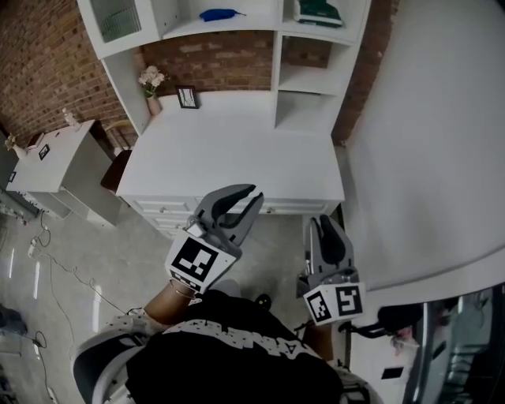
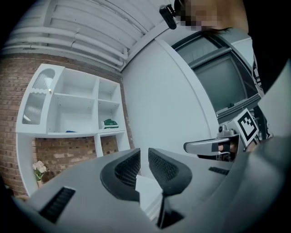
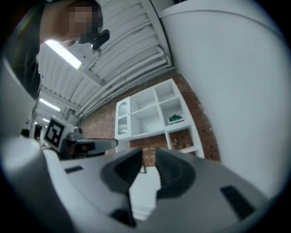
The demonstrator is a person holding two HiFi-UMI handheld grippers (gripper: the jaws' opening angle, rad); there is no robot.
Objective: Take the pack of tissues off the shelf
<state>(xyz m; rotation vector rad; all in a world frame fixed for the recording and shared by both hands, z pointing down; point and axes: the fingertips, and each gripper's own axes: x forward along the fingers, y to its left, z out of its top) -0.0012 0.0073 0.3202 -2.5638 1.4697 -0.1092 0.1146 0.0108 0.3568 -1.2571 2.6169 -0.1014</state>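
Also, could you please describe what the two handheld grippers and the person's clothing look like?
Both the left gripper and the right gripper are grey moulded plastic, each with two curved, tapering jaws lined with dark ribbed pads. Each carries a white cube printed with black square markers. The person wears a dark top with pale print.

**Where things stand**

We find the shelf (image 1: 278, 79) at the back of the bench (image 1: 237, 150). The pack of tissues (image 1: 318, 12) lies in its upper right compartment, with a small object (image 1: 217, 14) one compartment left. A vase (image 1: 151, 85) and a frame (image 1: 187, 96) stand side by side at the bench's back left. A cabinet (image 1: 59, 166) stands left of the bench.
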